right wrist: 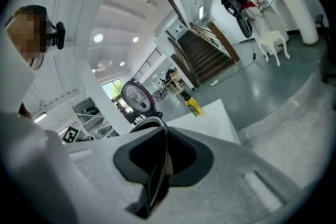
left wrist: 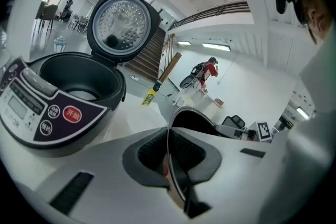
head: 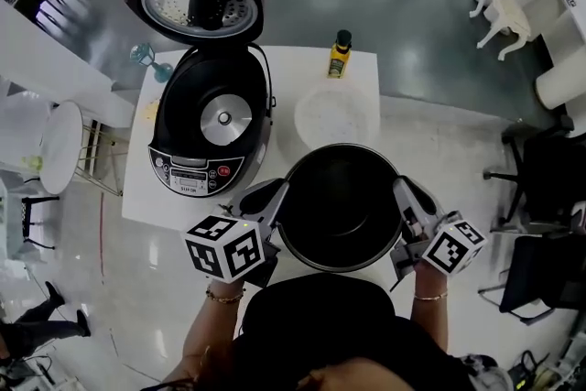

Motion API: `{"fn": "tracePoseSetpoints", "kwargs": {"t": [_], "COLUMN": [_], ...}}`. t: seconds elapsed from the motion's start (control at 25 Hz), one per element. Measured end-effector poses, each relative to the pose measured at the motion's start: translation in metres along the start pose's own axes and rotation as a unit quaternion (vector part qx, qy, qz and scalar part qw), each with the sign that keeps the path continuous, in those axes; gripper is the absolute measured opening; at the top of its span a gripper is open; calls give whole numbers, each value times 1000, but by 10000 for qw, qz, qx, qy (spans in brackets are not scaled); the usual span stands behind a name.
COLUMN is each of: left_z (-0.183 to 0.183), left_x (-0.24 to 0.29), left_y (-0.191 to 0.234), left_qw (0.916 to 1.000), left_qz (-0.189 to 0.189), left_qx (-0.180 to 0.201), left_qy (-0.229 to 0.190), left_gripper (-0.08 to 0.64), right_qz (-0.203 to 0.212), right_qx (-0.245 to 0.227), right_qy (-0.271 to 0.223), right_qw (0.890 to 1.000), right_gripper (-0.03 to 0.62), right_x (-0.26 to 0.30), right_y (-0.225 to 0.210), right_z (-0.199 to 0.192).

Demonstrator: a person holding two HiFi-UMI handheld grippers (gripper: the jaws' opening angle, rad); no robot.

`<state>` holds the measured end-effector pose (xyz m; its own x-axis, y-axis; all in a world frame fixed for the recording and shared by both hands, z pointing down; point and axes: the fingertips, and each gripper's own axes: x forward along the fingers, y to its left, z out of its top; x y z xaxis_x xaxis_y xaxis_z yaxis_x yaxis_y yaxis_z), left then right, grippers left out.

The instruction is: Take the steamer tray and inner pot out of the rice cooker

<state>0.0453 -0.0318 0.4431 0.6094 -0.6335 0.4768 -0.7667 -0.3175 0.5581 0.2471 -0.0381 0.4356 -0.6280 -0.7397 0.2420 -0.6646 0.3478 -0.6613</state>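
The black inner pot (head: 341, 206) hangs over the white table's (head: 293, 69) near edge, out of the rice cooker (head: 211, 119), held by its rim on both sides. My left gripper (head: 277, 200) is shut on the pot's left rim (left wrist: 191, 117), which runs thin between the dark pads (left wrist: 149, 152). My right gripper (head: 404, 195) is shut on the right rim (right wrist: 149, 122) in the same way. The cooker stands open with its lid (head: 197, 0) tipped back and its cavity bare. The white steamer tray (head: 334, 116) lies on the table beyond the pot.
A yellow bottle (head: 340, 55) stands at the table's far edge, behind the tray. A teal stemmed glass (head: 146, 59) sits at the table's far left corner. A white stool (head: 59, 146) is on the left and dark office chairs (head: 549, 188) on the right.
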Motion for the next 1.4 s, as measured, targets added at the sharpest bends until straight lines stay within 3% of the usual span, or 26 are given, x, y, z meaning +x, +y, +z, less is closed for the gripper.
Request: {"fn": "tracePoseSetpoints", "kwargs": {"t": [0.24, 0.4, 0.6, 0.8, 1.4], "left_z": [-29, -44, -59, -70, -64], "left_x": [11, 20, 31, 42, 62], "left_y": [16, 27, 37, 44, 57], "left_qw": [9993, 9982, 9961, 9943, 9937], "left_qz": [152, 316, 211, 429, 408], "left_qx": [-193, -122, -455, -108, -186], "left_qy": [293, 501, 722, 973, 1030], "left_gripper": [21, 21, 21, 21, 21], "right_qz": [-99, -148, -230, -335, -375], "right_qx": [334, 453, 718, 900, 963], "right_qy": [258, 372, 481, 565, 587], "right_qw": [9991, 9982, 9960, 9938, 9929], "right_gripper": [25, 25, 25, 25, 25], "right_x": [2, 8, 10, 13, 29], "right_y": [-21, -36, -53, -68, -80], "right_z": [-31, -46, -65, -77, -70]}}
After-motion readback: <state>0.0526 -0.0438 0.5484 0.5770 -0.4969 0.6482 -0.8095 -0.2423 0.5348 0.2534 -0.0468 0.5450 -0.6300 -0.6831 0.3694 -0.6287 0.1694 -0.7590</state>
